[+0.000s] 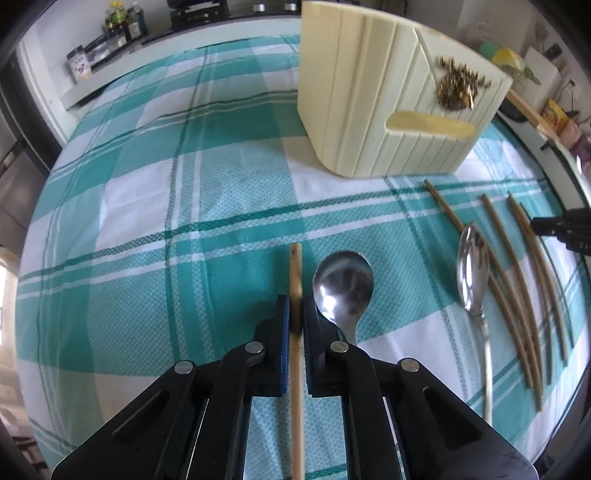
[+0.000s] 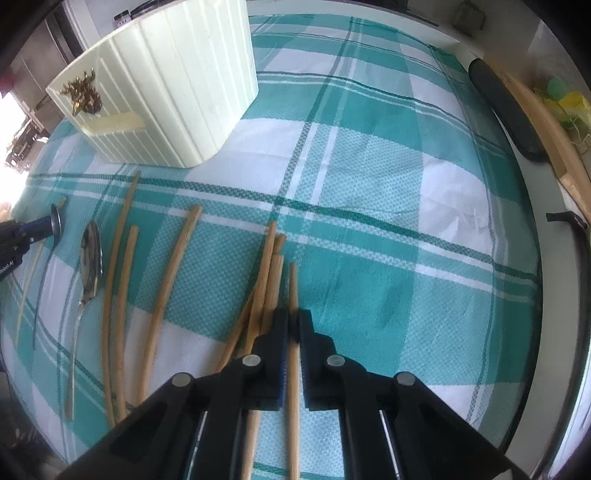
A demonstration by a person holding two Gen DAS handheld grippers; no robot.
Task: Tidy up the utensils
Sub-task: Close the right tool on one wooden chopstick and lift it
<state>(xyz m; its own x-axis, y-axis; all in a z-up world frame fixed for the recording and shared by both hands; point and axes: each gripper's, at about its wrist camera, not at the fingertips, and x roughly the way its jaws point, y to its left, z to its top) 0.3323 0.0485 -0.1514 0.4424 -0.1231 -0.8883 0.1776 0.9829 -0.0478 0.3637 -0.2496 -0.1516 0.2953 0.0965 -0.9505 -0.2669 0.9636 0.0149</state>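
Note:
My left gripper (image 1: 295, 308) is shut on a pale wooden chopstick (image 1: 295, 266) that lies along the checked cloth. A round steel spoon (image 1: 343, 288) lies just right of it. Further right rest an oval spoon (image 1: 472, 266) and several darker chopsticks (image 1: 517, 277). My right gripper (image 2: 293, 323) is shut on another chopstick (image 2: 293, 288), beside a loose bundle of chopsticks (image 2: 269, 280). More curved chopsticks (image 2: 122, 280) and the oval spoon (image 2: 91, 258) lie to its left. The cream ribbed utensil holder (image 1: 369, 110) (image 2: 166, 92) stands behind, upright.
A teal and white checked tablecloth (image 1: 147, 184) covers the table. A long black object (image 2: 506, 110) and a wooden board (image 2: 550, 125) run along the right edge. Bottles (image 1: 122, 22) and a jar (image 1: 78, 64) stand on a far shelf.

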